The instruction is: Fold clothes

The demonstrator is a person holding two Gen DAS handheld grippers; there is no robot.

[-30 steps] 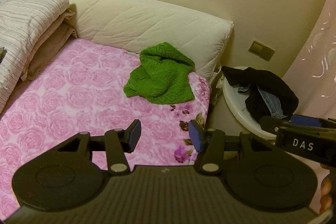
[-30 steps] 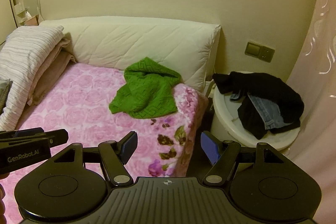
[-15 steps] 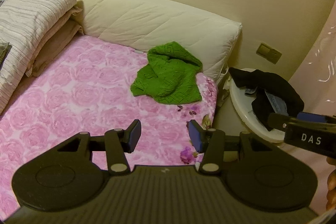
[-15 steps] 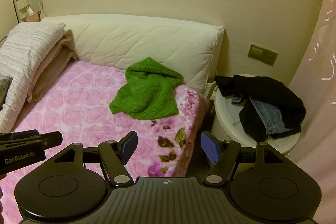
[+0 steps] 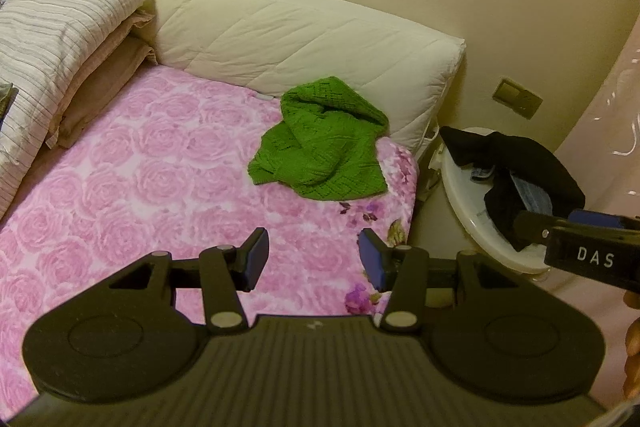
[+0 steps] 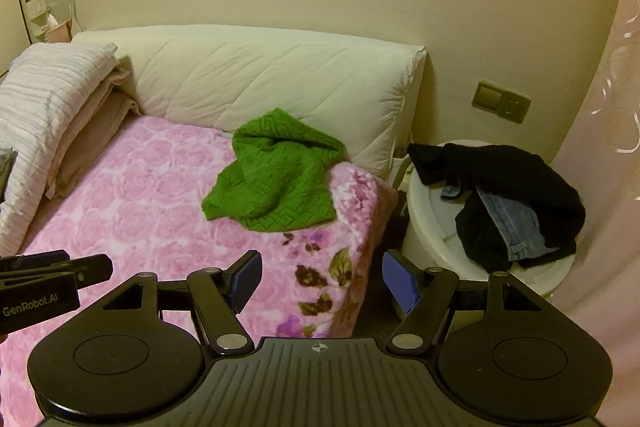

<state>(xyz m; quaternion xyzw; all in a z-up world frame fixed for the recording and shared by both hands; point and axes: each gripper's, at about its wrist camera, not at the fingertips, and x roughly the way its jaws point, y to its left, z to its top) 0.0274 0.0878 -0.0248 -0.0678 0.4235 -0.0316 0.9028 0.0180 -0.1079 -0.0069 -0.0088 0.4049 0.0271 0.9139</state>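
A crumpled green knit sweater (image 5: 320,147) (image 6: 276,175) lies on the pink rose-patterned blanket (image 5: 140,187) (image 6: 140,207), near the bed's right corner against a long white cushion (image 5: 300,39). My left gripper (image 5: 314,261) hovers open over the blanket, short of the sweater, nothing between its blue pads. My right gripper (image 6: 322,281) is also open and empty, above the bed's right edge. Each gripper shows at the edge of the other's view. Black clothes with a piece of blue denim (image 5: 516,163) (image 6: 508,195) are heaped on a white round tub (image 6: 424,211) to the right of the bed.
Folded striped and beige bedding (image 5: 60,39) is stacked at the bed's left. A wall socket (image 6: 502,101) sits above the tub, and a pink curtain (image 6: 608,107) hangs at the far right. A narrow dark gap separates bed and tub.
The left gripper's view has shifted so the sweater and tub sit further right and slightly nearer. The right gripper has hardly moved. Both jaws stay open.
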